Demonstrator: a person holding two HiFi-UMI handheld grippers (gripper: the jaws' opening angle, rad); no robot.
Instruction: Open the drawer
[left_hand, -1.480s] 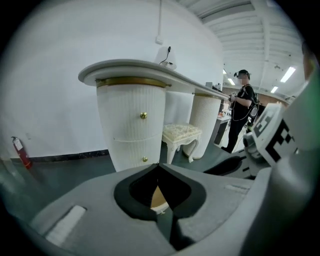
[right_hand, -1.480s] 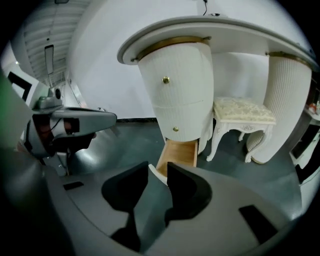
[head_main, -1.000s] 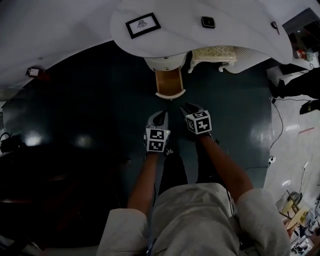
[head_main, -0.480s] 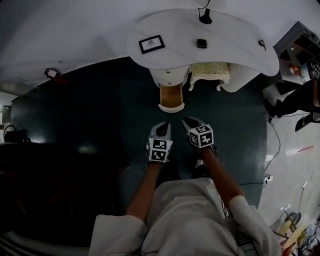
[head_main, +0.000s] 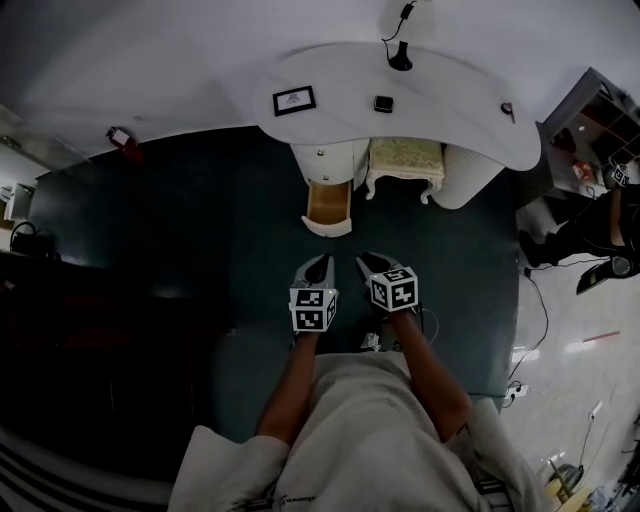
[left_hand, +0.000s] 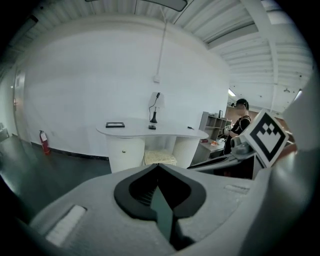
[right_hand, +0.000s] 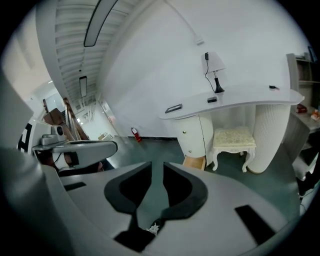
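The wooden drawer (head_main: 328, 205) stands pulled out at the foot of the white desk's (head_main: 440, 95) round pedestal; it also shows in the right gripper view (right_hand: 194, 162). Both grippers hang side by side above the dark green floor, well back from the drawer and touching nothing. My left gripper (head_main: 322, 262) (left_hand: 157, 166) is shut, its tips meeting with nothing between them. My right gripper (head_main: 364, 262) (right_hand: 157, 167) is open by a narrow gap and empty. Its jaws have just been closing and then opened a little again. In the left gripper view the jaws hide the drawer.
A cream stool (head_main: 405, 160) stands under the desk beside the pedestal. A framed picture (head_main: 293, 100), a small dark object and a lamp (head_main: 400, 55) are on the desktop. A red extinguisher (head_main: 120, 135) is by the wall at left. A person (head_main: 600, 220) and shelves are at right.
Both grippers have drawn back from the drawer toward my body and risen. The desk now looks smaller and farther off. The drawer stays pulled out.
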